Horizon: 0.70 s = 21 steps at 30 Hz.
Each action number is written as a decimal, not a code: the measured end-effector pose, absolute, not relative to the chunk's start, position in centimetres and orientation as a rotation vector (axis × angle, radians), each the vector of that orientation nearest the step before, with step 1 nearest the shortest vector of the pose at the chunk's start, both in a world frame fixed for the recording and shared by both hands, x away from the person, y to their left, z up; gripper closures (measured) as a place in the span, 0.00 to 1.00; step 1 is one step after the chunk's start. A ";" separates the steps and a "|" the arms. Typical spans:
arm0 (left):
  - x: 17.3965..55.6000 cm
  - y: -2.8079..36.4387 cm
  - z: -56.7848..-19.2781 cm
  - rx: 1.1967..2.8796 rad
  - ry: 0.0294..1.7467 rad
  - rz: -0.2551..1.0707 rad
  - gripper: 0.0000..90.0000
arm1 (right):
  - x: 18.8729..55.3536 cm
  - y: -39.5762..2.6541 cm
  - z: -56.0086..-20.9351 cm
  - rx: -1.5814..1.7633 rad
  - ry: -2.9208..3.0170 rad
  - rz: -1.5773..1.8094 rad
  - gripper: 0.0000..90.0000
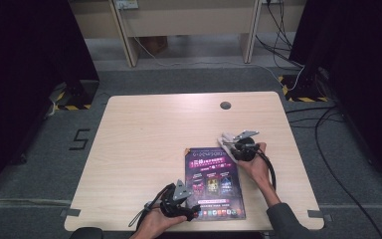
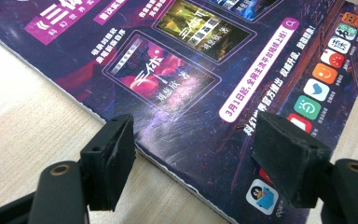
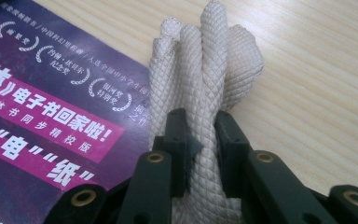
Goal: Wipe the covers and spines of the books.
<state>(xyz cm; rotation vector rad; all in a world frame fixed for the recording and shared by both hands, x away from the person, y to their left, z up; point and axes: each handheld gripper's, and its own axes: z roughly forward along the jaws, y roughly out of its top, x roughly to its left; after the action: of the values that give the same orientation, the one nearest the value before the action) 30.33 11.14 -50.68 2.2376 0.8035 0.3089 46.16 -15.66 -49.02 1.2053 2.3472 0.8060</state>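
Observation:
A purple printed booklet (image 1: 213, 181) lies flat on the light wood table (image 1: 144, 144), near its front edge. My left gripper (image 1: 191, 211) rests at the booklet's near left corner; in the left gripper view it (image 2: 193, 154) is open, its black jaws straddling the booklet's (image 2: 191, 56) edge without pressing on it. My right gripper (image 1: 229, 142) sits at the booklet's far right corner. In the right gripper view it (image 3: 200, 133) is shut on a bundle of thick white braided rope (image 3: 205, 65), whose folded strands stick out past the jaws over the table, beside the booklet (image 3: 51, 107).
A round cable hole (image 1: 225, 105) sits near the table's far edge. Wooden furniture legs (image 1: 124, 32) and black cables (image 1: 328, 124) stand on the grey floor beyond and to the right. A floor mark "5" (image 1: 80, 139) lies left of the table.

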 end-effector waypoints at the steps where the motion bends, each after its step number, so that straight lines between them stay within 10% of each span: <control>1: 30.3 11.1 -50.7 2.238 0.804 0.309 0.32 | 46.1 -15.5 -49.0 1.199 2.355 0.802 0.87; 21: 30.3 11.2 -50.7 2.236 0.804 0.307 0.32 | 46.0 -15.9 -49.0 1.194 2.349 0.812 0.87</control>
<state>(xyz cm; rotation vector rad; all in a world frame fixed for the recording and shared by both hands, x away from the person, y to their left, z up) 30.34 11.15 -50.69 2.2362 0.8036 0.3073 45.99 -15.91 -49.04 1.1944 2.3486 0.8116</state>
